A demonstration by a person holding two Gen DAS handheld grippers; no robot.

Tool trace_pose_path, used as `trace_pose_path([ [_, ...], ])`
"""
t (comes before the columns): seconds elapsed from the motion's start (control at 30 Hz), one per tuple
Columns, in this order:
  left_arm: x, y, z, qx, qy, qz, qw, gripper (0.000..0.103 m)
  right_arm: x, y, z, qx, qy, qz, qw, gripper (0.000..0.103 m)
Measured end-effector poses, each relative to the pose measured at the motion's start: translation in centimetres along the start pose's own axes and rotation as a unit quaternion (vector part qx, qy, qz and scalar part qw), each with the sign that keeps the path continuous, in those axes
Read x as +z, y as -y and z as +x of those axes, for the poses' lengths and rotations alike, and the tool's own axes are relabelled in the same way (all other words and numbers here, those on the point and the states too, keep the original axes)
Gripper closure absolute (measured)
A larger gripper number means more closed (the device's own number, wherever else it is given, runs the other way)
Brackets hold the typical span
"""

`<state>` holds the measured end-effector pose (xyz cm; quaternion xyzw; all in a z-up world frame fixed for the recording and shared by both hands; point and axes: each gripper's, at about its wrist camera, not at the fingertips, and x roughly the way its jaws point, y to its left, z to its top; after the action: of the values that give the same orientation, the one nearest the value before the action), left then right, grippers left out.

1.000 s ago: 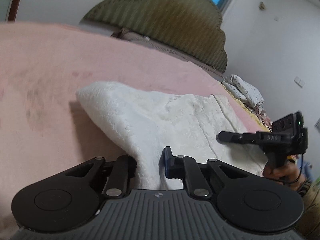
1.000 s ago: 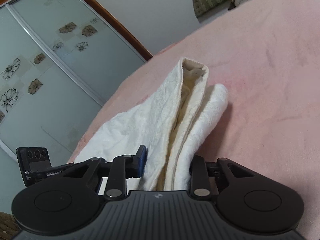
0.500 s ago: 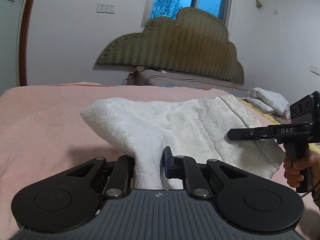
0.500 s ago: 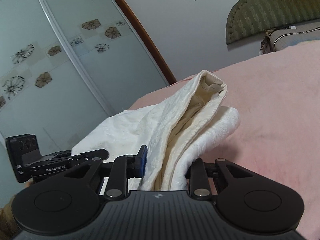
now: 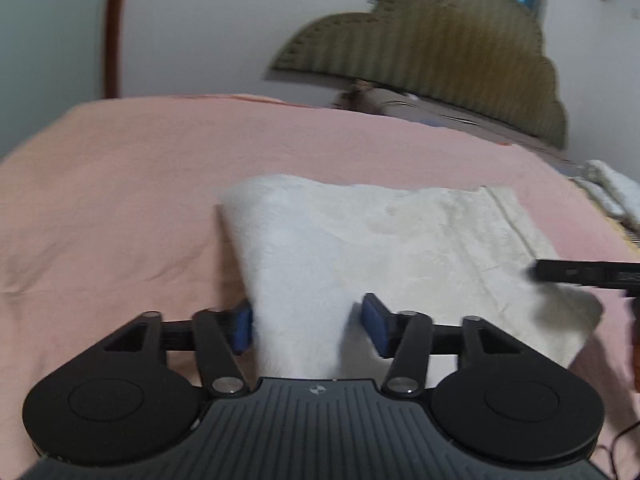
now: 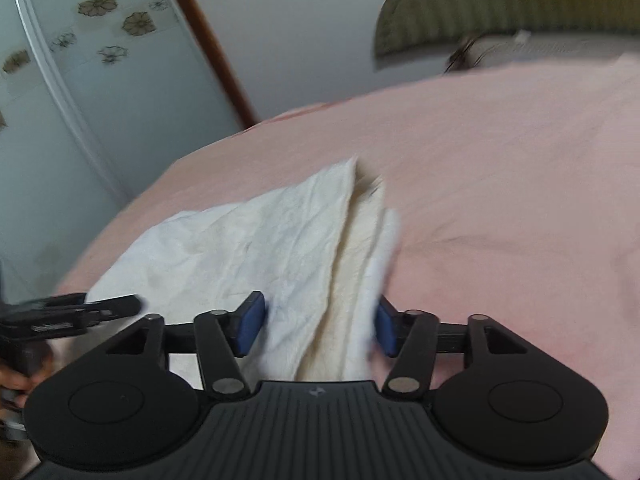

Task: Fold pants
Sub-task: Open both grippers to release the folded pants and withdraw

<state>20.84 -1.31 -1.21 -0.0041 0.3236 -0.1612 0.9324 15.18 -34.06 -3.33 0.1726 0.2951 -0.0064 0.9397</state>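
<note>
The white pants (image 5: 392, 248) lie folded into a flat pad on the pink bed (image 5: 120, 200). My left gripper (image 5: 308, 328) sits at the near left corner of the fold. Its jaws are opening, and the cloth lies loose between the blue pads (image 5: 242, 330). In the right wrist view the pants (image 6: 248, 248) show their layered edge. My right gripper (image 6: 318, 326) is at the near right corner, its jaws opening too, with cloth between the pads but not pinched. Each gripper shows in the other's view: the right gripper (image 5: 588, 274) and the left gripper (image 6: 72, 312).
A green scalloped headboard (image 5: 440, 52) stands at the far end of the bed. A folded white blanket (image 5: 612, 188) lies at the right edge. Sliding wardrobe doors (image 6: 80, 100) with flower prints stand beyond the left side. A hand (image 6: 16, 380) holds the left gripper's handle.
Both grippers were shut on the raised pants and have now spread their jaws. The pants have dropped flat onto the bed. Both views have tipped down.
</note>
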Motion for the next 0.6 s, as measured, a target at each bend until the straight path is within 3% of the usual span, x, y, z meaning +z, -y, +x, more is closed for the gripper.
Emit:
trace_pose_path([
  [0.07,-0.6,0.5,-1.5,0.043,0.020,0.019,0.9987,0.038,-0.6,-1.5,-2.6,-0.049,0.044,-0.038,0.997,0.044],
  [0.1,-1.0,1.1,-2.3,0.059,0.025,0.030,0.9975,0.038,-1.1,-2.4,-3.8,-0.054,0.063,-0.054,0.995,0.043],
  [0.17,-1.7,2.2,-3.9,0.075,0.035,0.042,0.9956,0.038,-1.9,-4.1,-5.1,-0.020,0.073,-0.085,0.994,0.043],
  [0.3,-3.0,4.4,-4.8,0.095,0.033,0.077,0.9919,0.026,-4.0,-6.6,-4.2,0.063,0.022,-0.125,0.990,0.044],
  [0.4,-3.8,5.2,-3.9,0.132,0.030,0.113,0.9844,0.025,-4.8,-6.4,-1.7,0.032,-0.016,-0.109,0.993,0.044],
  [0.47,-3.5,5.1,-4.8,0.128,0.033,0.096,0.9866,0.025,-4.8,-6.6,-2.4,0.028,-0.003,-0.082,0.996,0.044],
  [0.6,-3.6,5.7,-6.2,0.123,0.030,0.077,0.9890,0.019,-5.0,-8.4,-4.3,0.007,0.027,-0.083,0.996,0.017],
])
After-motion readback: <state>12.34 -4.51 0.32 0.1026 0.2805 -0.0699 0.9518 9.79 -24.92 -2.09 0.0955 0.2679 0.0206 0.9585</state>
